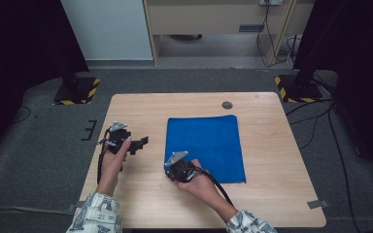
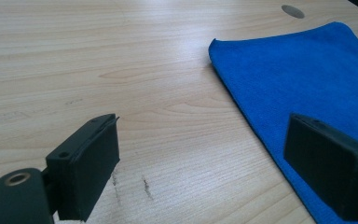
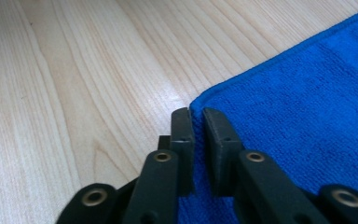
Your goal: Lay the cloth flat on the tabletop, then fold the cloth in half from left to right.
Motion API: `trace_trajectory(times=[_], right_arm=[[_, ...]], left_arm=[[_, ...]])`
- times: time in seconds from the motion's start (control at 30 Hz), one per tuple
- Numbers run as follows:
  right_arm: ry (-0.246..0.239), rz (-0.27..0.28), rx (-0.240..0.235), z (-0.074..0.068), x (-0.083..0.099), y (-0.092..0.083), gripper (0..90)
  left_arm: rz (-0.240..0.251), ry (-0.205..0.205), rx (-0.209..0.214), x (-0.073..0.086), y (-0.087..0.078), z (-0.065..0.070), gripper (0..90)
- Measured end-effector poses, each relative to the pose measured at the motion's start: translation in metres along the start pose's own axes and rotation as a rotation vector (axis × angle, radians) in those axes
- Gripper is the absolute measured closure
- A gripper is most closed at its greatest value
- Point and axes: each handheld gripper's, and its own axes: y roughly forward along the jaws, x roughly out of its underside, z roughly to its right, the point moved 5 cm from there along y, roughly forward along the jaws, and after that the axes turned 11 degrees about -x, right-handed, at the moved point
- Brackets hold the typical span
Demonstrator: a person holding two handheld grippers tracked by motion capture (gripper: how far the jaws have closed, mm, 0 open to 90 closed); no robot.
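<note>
Flat blue square microfibre cloth (image 1: 205, 147) lies spread on the light wooden counter (image 1: 272, 194), right of centre, below a small round grey grommet (image 1: 227, 105). Right tongs (image 3: 196, 116) sit at the cloth's near-left corner — jaws pressed almost together, pinching the corner's edge in the right gripper view. Left tongs (image 2: 200, 140) held off to the left over bare wood, spread wide, nothing between them — cloth edge near the right-hand jaw in the left gripper view. Patterned sleeves (image 1: 97, 213) enter from the bottom.
</note>
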Motion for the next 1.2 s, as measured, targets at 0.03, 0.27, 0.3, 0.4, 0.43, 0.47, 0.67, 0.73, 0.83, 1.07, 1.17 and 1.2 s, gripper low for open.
trace_trajectory(times=[0.03,0.27,0.3,0.4,0.43,0.47,0.67,0.73,0.83,1.07,1.17,1.2], right_arm=[[0.008,0.002,-0.003,0.001,0.0,0.0,83.9],[0.025,0.039,-0.013,0.001,-0.004,-0.004,85.0],[0.031,0.046,-0.017,0.0,-0.005,-0.005,85.1],[0.028,0.061,-0.024,-0.002,-0.007,-0.009,85.5],[0.018,0.063,-0.026,-0.004,-0.008,-0.01,85.5],[0.02,0.065,-0.028,-0.004,-0.008,-0.011,85.5],[0.027,0.086,-0.025,-0.006,-0.01,-0.018,85.4],[0.027,0.086,-0.023,-0.007,-0.01,-0.02,85.4],[0.027,0.096,-0.026,-0.012,-0.012,-0.023,85.5],[0.025,0.114,-0.03,-0.02,-0.016,-0.025,85.5],[0.034,0.118,-0.031,-0.022,-0.017,-0.026,85.5],[0.034,0.119,-0.03,-0.023,-0.017,-0.025,85.5]], left_arm=[[0.001,0.0,0.001,0.0,0.0,0.0,10.0],[-0.009,-0.002,0.008,0.001,0.001,0.001,10.0],[-0.008,0.001,0.011,0.001,0.001,0.002,10.1],[0.003,0.01,0.014,-0.002,-0.001,0.006,10.2],[0.005,0.008,0.017,-0.003,-0.001,0.007,10.3],[0.005,0.017,0.021,-0.004,-0.001,0.008,10.5],[0.007,0.051,0.031,-0.014,0.005,0.02,11.5],[0.007,0.062,0.033,-0.018,0.008,0.024,12.1],[-0.001,0.106,0.039,-0.025,0.012,0.031,14.7],[-0.013,0.178,0.059,-0.041,0.023,0.049,18.4],[-0.017,0.19,0.072,-0.045,0.029,0.052,21.3],[-0.02,0.194,0.075,-0.046,0.031,0.052,21.6]])
